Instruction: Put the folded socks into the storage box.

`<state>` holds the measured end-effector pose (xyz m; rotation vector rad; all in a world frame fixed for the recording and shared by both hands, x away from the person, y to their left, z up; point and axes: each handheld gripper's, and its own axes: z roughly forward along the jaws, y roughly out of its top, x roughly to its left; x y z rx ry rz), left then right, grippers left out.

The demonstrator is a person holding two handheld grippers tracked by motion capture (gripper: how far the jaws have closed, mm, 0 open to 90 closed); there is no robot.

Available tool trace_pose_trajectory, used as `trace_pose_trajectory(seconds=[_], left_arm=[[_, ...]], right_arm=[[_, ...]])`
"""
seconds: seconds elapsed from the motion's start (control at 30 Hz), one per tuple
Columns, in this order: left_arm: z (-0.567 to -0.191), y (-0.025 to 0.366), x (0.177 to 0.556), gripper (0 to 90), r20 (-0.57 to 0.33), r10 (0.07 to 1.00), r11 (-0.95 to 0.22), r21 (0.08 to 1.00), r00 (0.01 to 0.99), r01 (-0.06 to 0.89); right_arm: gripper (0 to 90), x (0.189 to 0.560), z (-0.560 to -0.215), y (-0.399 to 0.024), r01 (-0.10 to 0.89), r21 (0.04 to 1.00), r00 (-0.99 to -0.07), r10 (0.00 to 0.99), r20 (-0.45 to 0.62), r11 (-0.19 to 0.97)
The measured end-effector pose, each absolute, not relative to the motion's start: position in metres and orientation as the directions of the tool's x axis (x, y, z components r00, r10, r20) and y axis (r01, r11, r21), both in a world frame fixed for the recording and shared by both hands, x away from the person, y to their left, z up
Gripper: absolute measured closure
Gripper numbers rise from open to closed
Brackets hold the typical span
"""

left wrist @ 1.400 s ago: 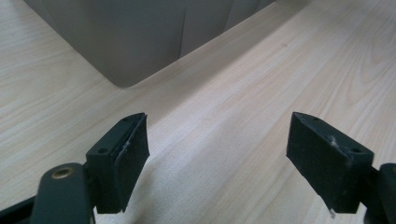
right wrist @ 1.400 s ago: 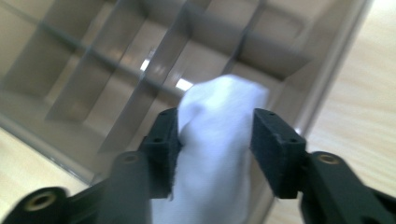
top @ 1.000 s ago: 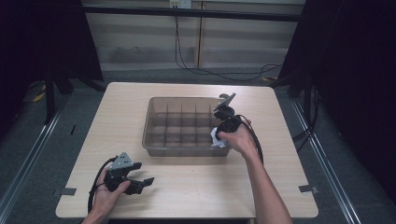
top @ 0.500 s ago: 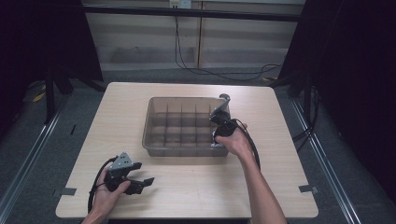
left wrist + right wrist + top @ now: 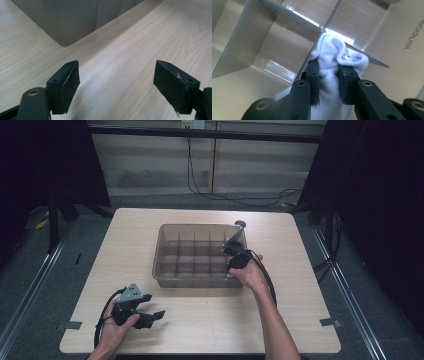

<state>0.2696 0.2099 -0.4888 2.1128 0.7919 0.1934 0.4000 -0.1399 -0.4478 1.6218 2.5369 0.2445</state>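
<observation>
The pale wooden table (image 5: pixel 300 310) has wide bare board along its near edge and on both sides of the translucent grey plastic divided bin (image 5: pixel 165 265), which sits in the middle, well back from every table edge. Thin partition walls split the bin into small compartments, leaving little slack inside each.

The right gripper (image 5: pixel 329 75) hangs over the bin's right end, by its near right corner, jaws clamped on a bunched white cloth (image 5: pixel 332 52). The cloth's folded end sits over a crossing of two partitions, so I cannot tell which compartment it belongs to.

The left gripper (image 5: pixel 116 82) rests low at the table's near left, jaws spread wide with only bare wood between them, and the bin's near corner is just ahead.

Against a second ago, the right gripper has moved slightly farther over the bin; the left has stayed put.
</observation>
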Motion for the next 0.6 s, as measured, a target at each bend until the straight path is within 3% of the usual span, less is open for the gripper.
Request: trace_pose_trajectory(seconds=[0.6], left_arm=[[-0.4875,0.2108,0.2681,19.6,-0.125,0.601,-0.447,0.767,0.790,0.461]], right_arm=[[63.8,0.3918,-0.4398,-0.1492,0.869,0.271,-0.431,0.903,0.006,0.413]])
